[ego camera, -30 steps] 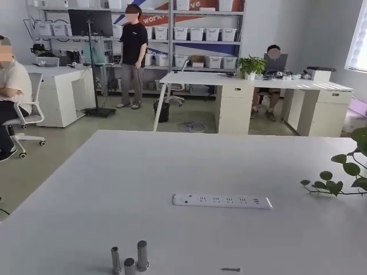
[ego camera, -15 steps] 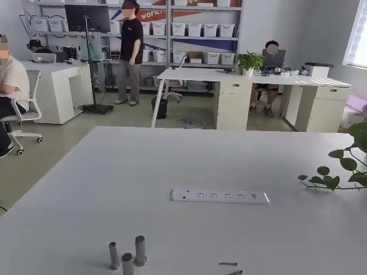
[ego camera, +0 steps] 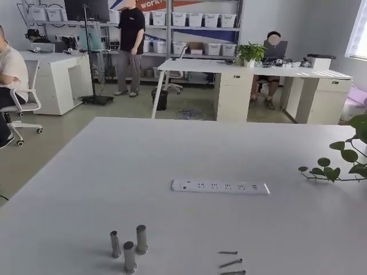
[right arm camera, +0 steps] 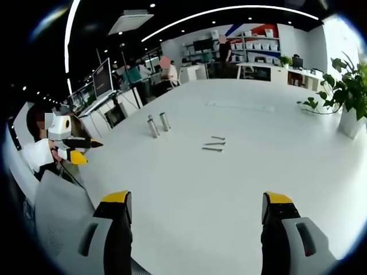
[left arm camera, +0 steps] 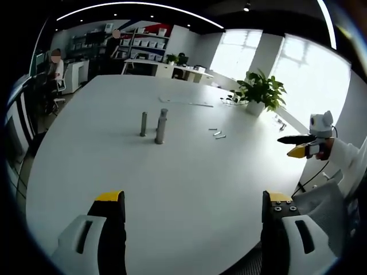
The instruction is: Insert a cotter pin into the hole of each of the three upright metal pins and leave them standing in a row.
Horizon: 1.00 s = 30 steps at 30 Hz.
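White workbench (ego camera: 200, 154) carries three upright metal pins (ego camera: 129, 256) clustered near its front edge, three cotter pins (ego camera: 231, 263) lying just beside them, while left gripper (left arm camera: 193, 200) and right gripper (right arm camera: 195, 203) hang released, empty.

You have bare white tabletop (ego camera: 86, 195) all round the three upright grey metal pins (ego camera: 130, 256), bunched close together near you. To their right, well apart, lie thin cotter pins (ego camera: 231, 263). A long white power strip (ego camera: 221, 187) lies farther off, a trailing green plant (ego camera: 339, 166) far right.
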Tool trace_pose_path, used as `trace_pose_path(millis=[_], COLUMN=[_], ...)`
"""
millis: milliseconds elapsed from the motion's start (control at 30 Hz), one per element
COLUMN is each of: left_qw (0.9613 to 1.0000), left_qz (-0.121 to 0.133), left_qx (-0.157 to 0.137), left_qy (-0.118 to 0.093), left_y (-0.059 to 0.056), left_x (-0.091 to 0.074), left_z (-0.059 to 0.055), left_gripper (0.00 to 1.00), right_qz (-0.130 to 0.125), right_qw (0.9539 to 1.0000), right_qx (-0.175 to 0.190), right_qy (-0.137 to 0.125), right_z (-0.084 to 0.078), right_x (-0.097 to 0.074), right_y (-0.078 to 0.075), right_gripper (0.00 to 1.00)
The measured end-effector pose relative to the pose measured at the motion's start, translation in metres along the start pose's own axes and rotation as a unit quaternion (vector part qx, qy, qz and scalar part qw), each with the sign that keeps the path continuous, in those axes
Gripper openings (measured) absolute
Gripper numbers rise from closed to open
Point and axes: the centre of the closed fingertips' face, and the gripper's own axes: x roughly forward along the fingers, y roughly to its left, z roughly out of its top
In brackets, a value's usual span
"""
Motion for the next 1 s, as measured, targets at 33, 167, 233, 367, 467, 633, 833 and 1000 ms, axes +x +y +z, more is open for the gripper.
trace_pose_path(millis=[33,167,233,367,467,633,833,1000], left_qw=[1.0000,0.9999,0.9999,0.9999,0.9999,0.9998,0.9996,0.9992], left_qz=[0.000,-0.004,-0.005,-0.006,-0.009,-0.016,-0.024,-0.030], left_qx=[0.001,0.010,0.010,0.009,0.009,0.010,0.015,0.026], left_qy=[0.001,0.004,0.004,-0.003,-0.003,-0.011,-0.006,-0.008], left_y=[0.000,0.001,0.002,0.004,0.004,0.002,0.002,-0.002], left_x=[0.000,0.000,0.000,-0.002,-0.001,0.001,0.008,0.012], left_z=[0.000,0.000,0.000,0.003,0.004,0.007,0.009,0.015], left_gripper=[0.99,0.99,0.99,0.99,0.99,0.99,0.99,0.99], right_qz=[-0.001,-0.006,-0.008,-0.014,-0.017,-0.025,-0.031,-0.045], right_qw=[1.0000,0.9999,0.9999,0.9998,0.9997,0.9996,0.9994,0.9987], right_qx=[0.001,0.002,0.002,0.001,0.002,0.001,-0.005,-0.003], right_qy=[-0.004,-0.012,-0.015,-0.015,-0.016,-0.014,-0.013,-0.023], right_z=[0.002,0.007,0.009,0.011,0.012,0.013,0.016,0.024], right_x=[0.000,-0.001,-0.002,-0.003,-0.003,-0.005,-0.006,-0.008], right_y=[0.000,-0.001,-0.001,-0.002,-0.003,-0.003,-0.004,-0.009], right_gripper=[0.93,0.92,0.92,0.92,0.92,0.92,0.91,0.92])
